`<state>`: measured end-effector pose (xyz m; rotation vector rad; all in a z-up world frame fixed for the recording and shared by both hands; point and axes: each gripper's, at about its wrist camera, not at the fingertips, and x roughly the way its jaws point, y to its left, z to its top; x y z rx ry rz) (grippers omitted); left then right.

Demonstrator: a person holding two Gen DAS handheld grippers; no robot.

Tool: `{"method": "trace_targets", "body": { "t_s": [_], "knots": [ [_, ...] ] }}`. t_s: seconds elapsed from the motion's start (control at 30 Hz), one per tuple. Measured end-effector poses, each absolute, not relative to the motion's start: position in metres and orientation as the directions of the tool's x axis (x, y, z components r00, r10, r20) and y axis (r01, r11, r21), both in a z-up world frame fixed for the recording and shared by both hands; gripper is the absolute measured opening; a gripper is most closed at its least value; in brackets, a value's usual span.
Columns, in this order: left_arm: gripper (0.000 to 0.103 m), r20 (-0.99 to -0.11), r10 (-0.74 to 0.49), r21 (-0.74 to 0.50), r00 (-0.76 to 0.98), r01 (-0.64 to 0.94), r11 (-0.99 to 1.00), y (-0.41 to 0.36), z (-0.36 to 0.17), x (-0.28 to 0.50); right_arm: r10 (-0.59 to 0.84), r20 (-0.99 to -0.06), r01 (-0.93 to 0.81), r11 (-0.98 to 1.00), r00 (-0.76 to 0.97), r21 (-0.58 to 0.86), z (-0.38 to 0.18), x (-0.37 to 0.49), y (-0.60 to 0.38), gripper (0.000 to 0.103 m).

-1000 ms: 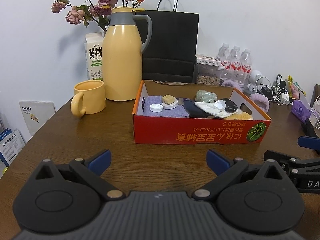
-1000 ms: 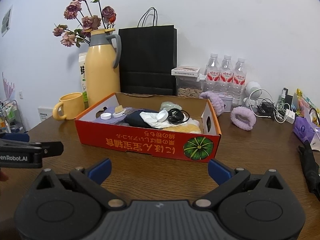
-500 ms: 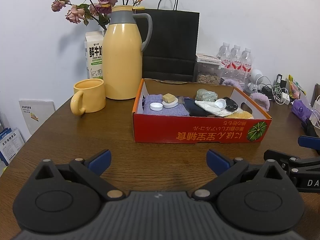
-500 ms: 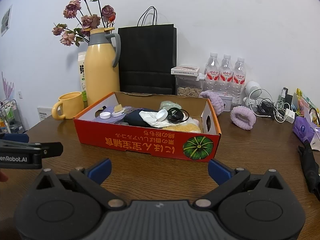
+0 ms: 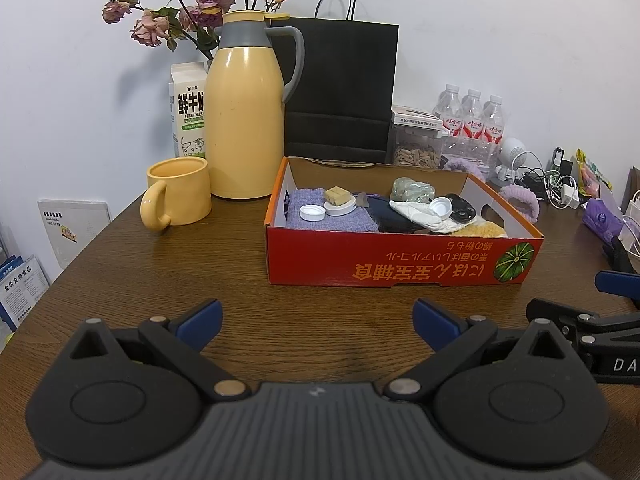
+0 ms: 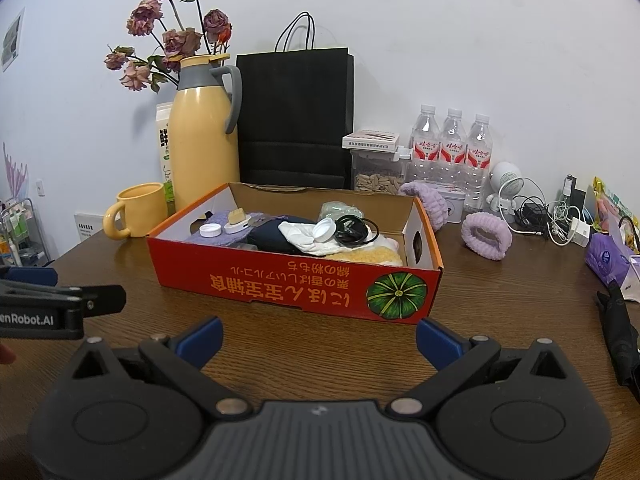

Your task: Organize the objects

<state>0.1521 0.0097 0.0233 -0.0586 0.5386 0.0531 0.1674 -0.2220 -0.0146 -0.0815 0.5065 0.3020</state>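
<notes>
A: Since the earlier frames, both views show almost no shift; the box (image 5: 404, 256) sits mid-table (image 5: 224, 264), items inside.

B: Grippers?

A: Left gripper (image 5: 316, 316) and right gripper (image 6: 318, 334) both spread wide, empty, short of the box.

B: Risks?

A: Likely a finger catching the box wall and shoving it; the cap (image 5: 313, 212), loose on cloth (image 5: 320, 216), may slip.

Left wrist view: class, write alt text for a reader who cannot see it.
An open red cardboard box of small items, among them cloths and white caps, sits on a brown wooden table, with the open left tool low in front. A yellow mug and yellow thermos jug stand left of the box.
</notes>
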Motion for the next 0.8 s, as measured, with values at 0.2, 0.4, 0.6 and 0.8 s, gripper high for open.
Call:
{"method": "trace_targets", "body": {
  "t_s": [0.2, 0.4, 0.6, 0.8],
  "knots": [
    [0.103, -0.512, 0.032, -0.043, 0.858, -0.063, 0.997, 0.0094, 0.0213, 0.1507, 0.263, -0.489, -0.303, 0.953, 0.832, -0.003, -0.0143, 0.1673, -0.2219, 0.103],
    [0.103, -0.506, 0.035, -0.037, 0.862, -0.062, 0.997, 0.0074, 0.0186, 0.1489, 0.264, -0.489, -0.305, 0.952, 0.831, -0.003, -0.0148, 0.1674, -0.2219, 0.103],
    [0.103, -0.506, 0.027, -0.023, 0.862, -0.045, 0.999, 0.0045, 0.0195, 0.1479, 0.264, -0.49, -0.305, 0.952, 0.831, -0.003, -0.0151, 0.1675, -0.2219, 0.103],
    [0.103, -0.509, 0.034, -0.02, 0.86, -0.051, 0.999, 0.0033, 0.0198, 0.1461, 0.265, -0.49, -0.307, 0.952, 0.83, -0.006, -0.0162, 0.1677, -0.2211, 0.103]
  ]
}}
